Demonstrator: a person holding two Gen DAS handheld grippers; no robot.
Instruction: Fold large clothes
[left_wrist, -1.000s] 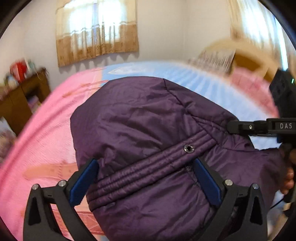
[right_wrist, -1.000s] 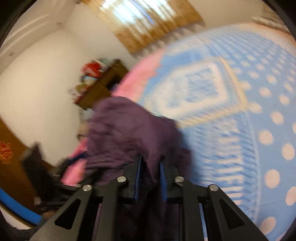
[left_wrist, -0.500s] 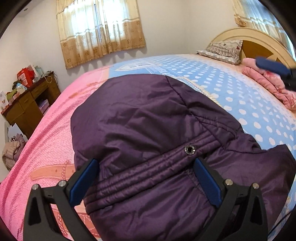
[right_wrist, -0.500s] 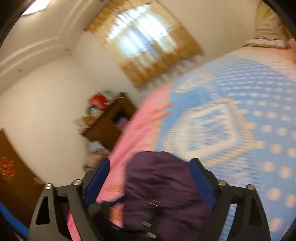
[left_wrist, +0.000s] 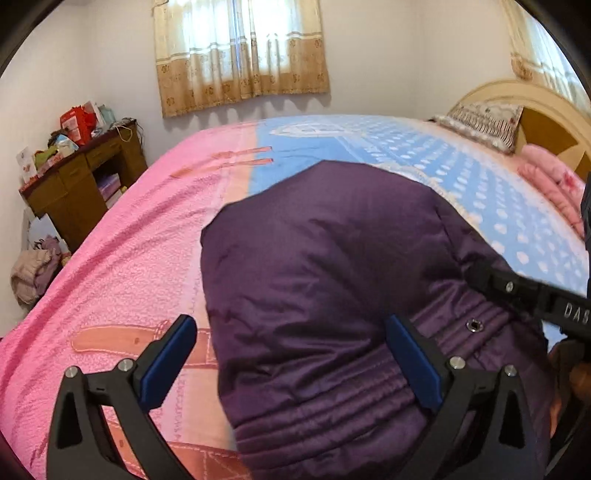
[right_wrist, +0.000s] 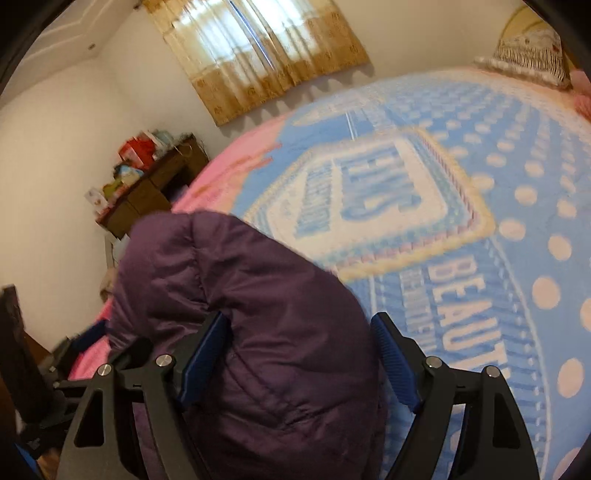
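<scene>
A purple padded jacket (left_wrist: 332, 295) lies bunched in a rounded heap on the bed (left_wrist: 129, 258), across the seam where the pink part of the bedspread meets the blue dotted part. Its shell looks smooth and faintly glossy, so it is probably slippery, while the filling makes it puffy, springy and light for its bulk; a fold is likely to rebound unless pressed flat. The firmest places to take hold seem to be the ribbed, stitched band (left_wrist: 351, 398) running along the near edge and the strip around the metal snap (left_wrist: 474, 325), where the cloth is denser and less apt to slide out. The left gripper (left_wrist: 291, 365) is spread wide with nothing between its blue pads, straddling the near edge of the heap. The right gripper (right_wrist: 299, 362) is likewise wide apart and empty, the jacket's rounded bulk (right_wrist: 258, 314) sitting between its fingers without being pinched. A pillow (left_wrist: 484, 122) rests by the headboard, well apart from the jacket.
</scene>
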